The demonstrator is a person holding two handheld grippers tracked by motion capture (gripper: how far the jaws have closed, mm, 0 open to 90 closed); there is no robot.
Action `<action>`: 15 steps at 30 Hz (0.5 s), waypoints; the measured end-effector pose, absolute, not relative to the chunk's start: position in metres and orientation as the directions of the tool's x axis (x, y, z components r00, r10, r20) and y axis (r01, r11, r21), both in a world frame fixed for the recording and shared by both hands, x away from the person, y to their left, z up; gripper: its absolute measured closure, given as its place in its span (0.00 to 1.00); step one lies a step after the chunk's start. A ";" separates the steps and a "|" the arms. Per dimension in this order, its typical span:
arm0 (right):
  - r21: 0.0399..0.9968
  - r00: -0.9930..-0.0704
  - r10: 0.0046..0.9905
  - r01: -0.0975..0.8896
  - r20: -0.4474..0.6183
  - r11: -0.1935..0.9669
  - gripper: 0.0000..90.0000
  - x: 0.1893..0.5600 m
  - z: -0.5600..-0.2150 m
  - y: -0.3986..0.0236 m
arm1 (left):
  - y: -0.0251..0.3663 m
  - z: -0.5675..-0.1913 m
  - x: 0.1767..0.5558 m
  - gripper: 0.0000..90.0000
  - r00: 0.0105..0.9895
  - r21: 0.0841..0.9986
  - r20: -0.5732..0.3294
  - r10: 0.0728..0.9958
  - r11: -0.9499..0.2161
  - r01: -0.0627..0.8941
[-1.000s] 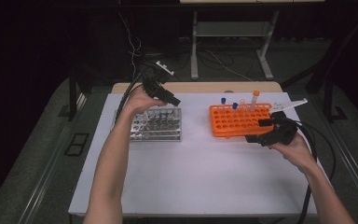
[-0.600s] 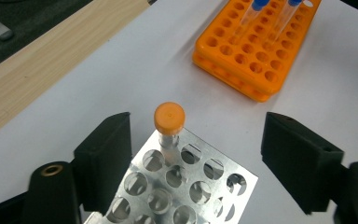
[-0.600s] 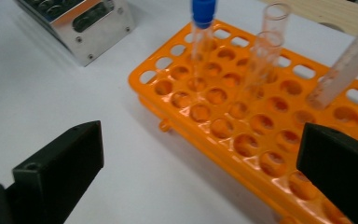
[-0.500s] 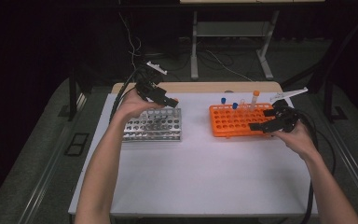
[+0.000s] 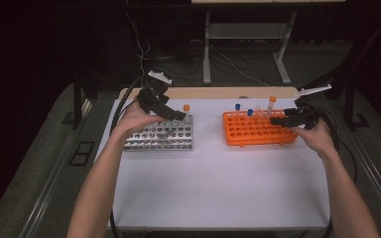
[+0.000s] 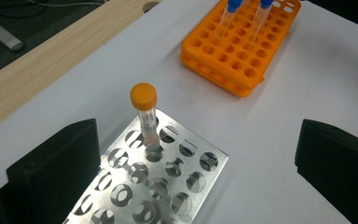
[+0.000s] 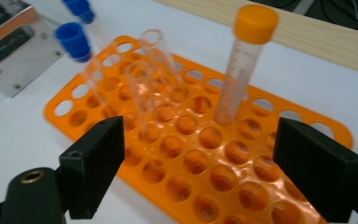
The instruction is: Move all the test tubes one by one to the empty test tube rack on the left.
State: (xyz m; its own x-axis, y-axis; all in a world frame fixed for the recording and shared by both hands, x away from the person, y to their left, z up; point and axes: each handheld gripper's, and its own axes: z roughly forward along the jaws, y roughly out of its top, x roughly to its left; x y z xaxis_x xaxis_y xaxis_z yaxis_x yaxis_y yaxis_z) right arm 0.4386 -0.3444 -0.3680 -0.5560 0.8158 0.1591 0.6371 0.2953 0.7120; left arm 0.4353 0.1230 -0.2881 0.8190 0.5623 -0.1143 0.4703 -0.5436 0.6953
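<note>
An orange-capped tube (image 6: 144,112) (image 5: 186,111) stands alone in a far corner hole of the metal rack (image 6: 168,186) (image 5: 161,137). My left gripper (image 6: 198,135) (image 5: 176,115) hovers just behind it; its jaws have just been opening, stand wide and touch nothing. My right gripper (image 7: 200,140) (image 5: 276,120) sits at the right end of the orange rack (image 7: 205,177) (image 5: 255,131). Its jaws have just been closing a little, still open, with nothing pressed between them. A second orange-capped tube (image 7: 247,56) (image 5: 272,105) stands in that rack just ahead of them.
The orange rack also holds two blue-capped tubes (image 7: 74,39) (image 5: 238,107) and two clear uncapped tubes (image 7: 140,88). A wooden strip (image 5: 208,92) runs along the white table's far edge. Cables trail off both sides of the table.
The left gripper has drawn back to the left and opened, leaving the orange-capped tube standing in the metal rack. The right gripper has moved away from the person, up to the orange rack's right end.
</note>
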 end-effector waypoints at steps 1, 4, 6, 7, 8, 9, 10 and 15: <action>0.712 -0.550 0.821 0.639 0.156 0.293 0.23 0.441 -0.369 -0.345 | 0.124 -0.288 0.433 0.00 0.819 0.698 -0.116 0.563 -0.540 0.470; 0.715 -0.535 0.833 0.638 0.144 0.287 0.27 0.448 -0.374 -0.346 | 0.127 -0.289 0.428 0.00 0.821 0.703 -0.112 0.560 -0.539 0.463; 0.719 -0.531 0.835 0.636 0.143 0.281 0.32 0.451 -0.377 -0.346 | 0.128 -0.291 0.426 0.00 0.823 0.703 -0.110 0.557 -0.542 0.461; 0.719 -0.530 0.835 0.637 0.146 0.278 0.33 0.453 -0.379 -0.345 | 0.128 -0.292 0.424 0.00 0.824 0.702 -0.112 0.555 -0.542 0.461; 0.719 -0.529 0.836 0.636 0.142 0.281 0.35 0.455 -0.381 -0.345 | 0.129 -0.293 0.423 0.00 0.825 0.705 -0.114 0.554 -0.540 0.460; 0.717 -0.529 0.837 0.637 0.141 0.283 0.36 0.457 -0.384 -0.344 | 0.129 -0.294 0.422 0.00 0.825 0.706 -0.115 0.553 -0.539 0.459; 0.714 -0.527 0.838 0.640 0.141 0.282 0.37 0.458 -0.387 -0.342 | 0.129 -0.295 0.421 0.00 0.827 0.707 -0.117 0.550 -0.539 0.459; 0.723 -0.514 0.850 0.631 0.116 0.283 0.46 0.466 -0.396 -0.335 | 0.133 -0.298 0.414 0.00 0.832 0.710 -0.120 0.542 -0.538 0.453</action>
